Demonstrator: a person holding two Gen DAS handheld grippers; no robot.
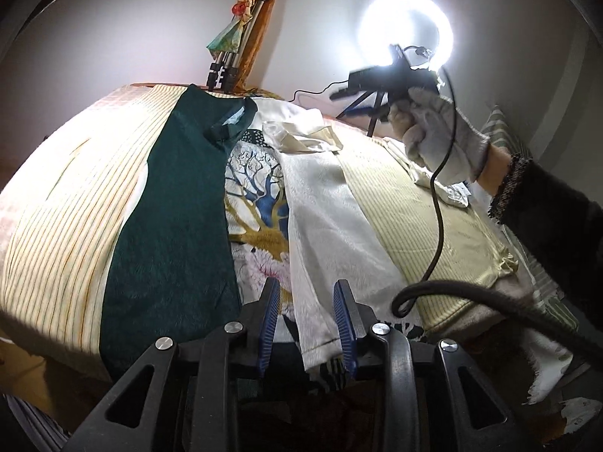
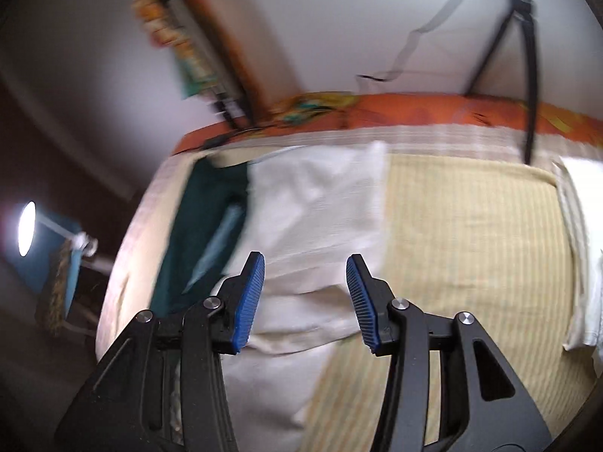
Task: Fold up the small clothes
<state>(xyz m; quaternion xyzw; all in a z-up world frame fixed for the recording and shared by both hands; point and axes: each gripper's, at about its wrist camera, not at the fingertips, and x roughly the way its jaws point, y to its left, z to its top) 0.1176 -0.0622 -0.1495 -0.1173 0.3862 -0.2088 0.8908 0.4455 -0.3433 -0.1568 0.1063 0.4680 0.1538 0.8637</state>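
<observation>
A small garment lies spread on the bed. It has a tree-printed middle (image 1: 260, 196), a dark green panel (image 1: 181, 203) on the left and a cream satin panel (image 1: 320, 207) on the right. My left gripper (image 1: 307, 282) is at the garment's near edge. Its jaws stand apart, with the cream hem lying loosely between the blue pads. A gloved hand (image 1: 433, 132) holds the right gripper up at the far right, above the bed. In the blurred right wrist view, my right gripper (image 2: 305, 258) is open and empty above the cream panel (image 2: 312, 207) and green panel (image 2: 196, 218).
A yellow striped cover (image 2: 471, 245) lies over the bed, with orange bedding (image 2: 414, 109) at the far edge. A lit ring light (image 1: 405, 30) on a tripod stands behind. A black cable (image 1: 437, 226) hangs across the right side. More pale cloths (image 1: 452, 192) lie at the right. A folded tripod (image 1: 230, 60) leans on the wall.
</observation>
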